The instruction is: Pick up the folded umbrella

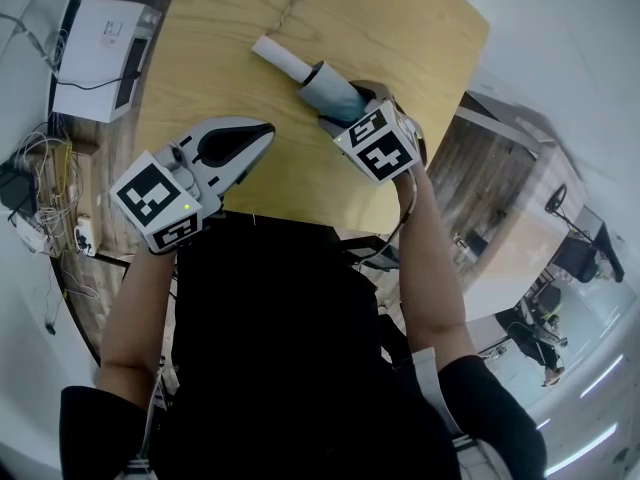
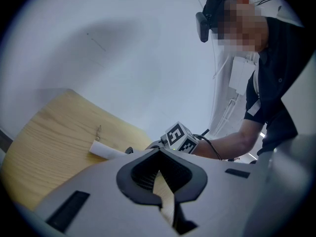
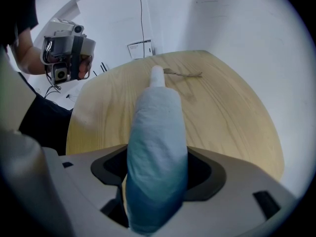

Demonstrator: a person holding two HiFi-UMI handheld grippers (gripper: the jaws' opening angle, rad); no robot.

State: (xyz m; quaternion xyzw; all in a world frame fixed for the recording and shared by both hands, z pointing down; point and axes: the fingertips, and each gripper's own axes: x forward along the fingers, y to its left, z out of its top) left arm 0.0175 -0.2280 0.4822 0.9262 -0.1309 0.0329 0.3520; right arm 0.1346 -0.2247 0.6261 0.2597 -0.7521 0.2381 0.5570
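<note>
The folded umbrella is a light blue-grey fabric roll with a white handle end, and it points away over the wooden table. My right gripper is shut on its near end. In the right gripper view the umbrella runs out from between the jaws. My left gripper hovers over the table's near edge, left of the umbrella, jaws together and empty. The left gripper view shows the white handle and the right gripper's cube beyond my shut left gripper.
A thin strap lies on the table past the handle, also visible as the strap. A white box-shaped device sits left of the table, with cables below it. The table's rounded edge drops off at right.
</note>
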